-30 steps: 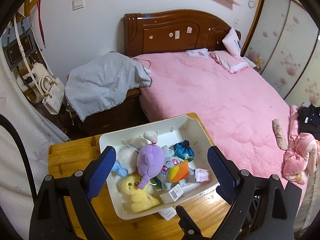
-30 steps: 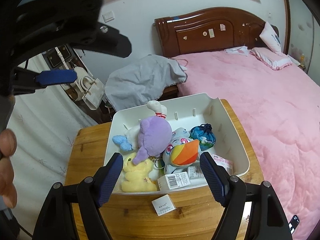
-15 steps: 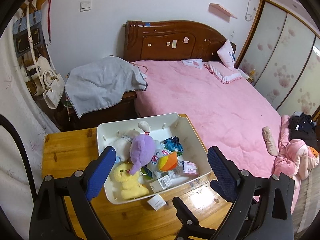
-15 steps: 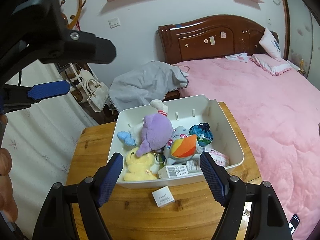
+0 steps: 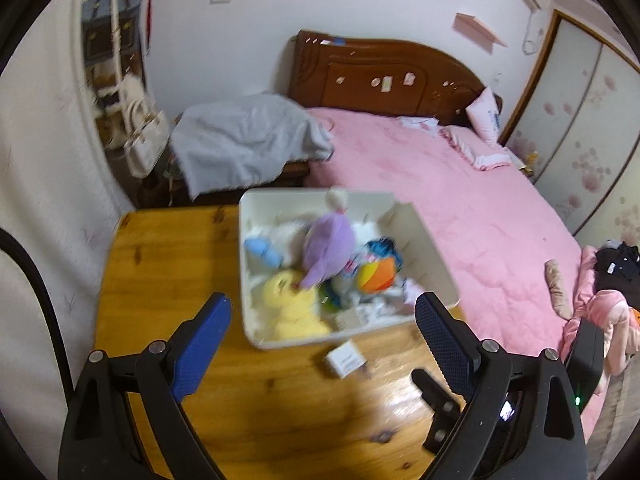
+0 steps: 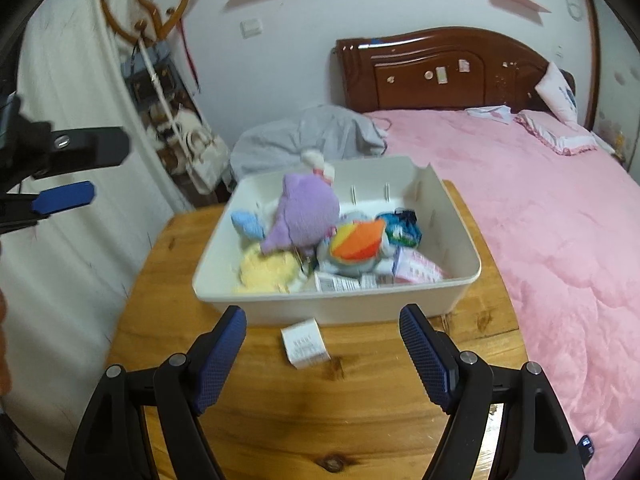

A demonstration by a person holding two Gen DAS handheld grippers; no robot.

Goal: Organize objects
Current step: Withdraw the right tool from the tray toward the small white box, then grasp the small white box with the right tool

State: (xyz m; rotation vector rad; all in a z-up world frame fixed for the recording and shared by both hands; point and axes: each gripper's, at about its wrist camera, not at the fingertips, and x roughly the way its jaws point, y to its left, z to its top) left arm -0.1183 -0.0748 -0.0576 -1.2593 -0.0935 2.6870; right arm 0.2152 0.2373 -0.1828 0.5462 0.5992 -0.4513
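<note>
A white bin (image 6: 256, 304) (image 5: 432, 248) stands on the wooden table (image 6: 320, 420) (image 5: 160, 280). It holds a purple plush (image 6: 308, 212) (image 5: 328, 244), a yellow plush (image 6: 264, 272) (image 5: 288, 308), an orange and blue plush (image 6: 356, 248) (image 5: 376, 276), a blue pouch (image 6: 402, 228) and small boxes. A small white box (image 6: 306, 344) (image 5: 346, 358) lies on the table in front of the bin. My right gripper (image 6: 324, 352) is open and empty, just behind that box. My left gripper (image 5: 322, 344) is open and empty, above the table; it shows at the left edge of the right wrist view (image 6: 64, 198).
A pink bed (image 6: 540, 220) with a brown headboard (image 6: 440, 68) borders the table's right side. A grey cloth (image 6: 308, 140) covers the nightstand behind the bin. Bags (image 5: 140, 140) and a coat rack (image 6: 152, 20) hang at the back left wall. Clothes (image 5: 612, 300) lie on the bed.
Both grippers have pulled back from the bin and the views have shifted; more bare table shows. Both stay open and empty. The small white box has not moved.
</note>
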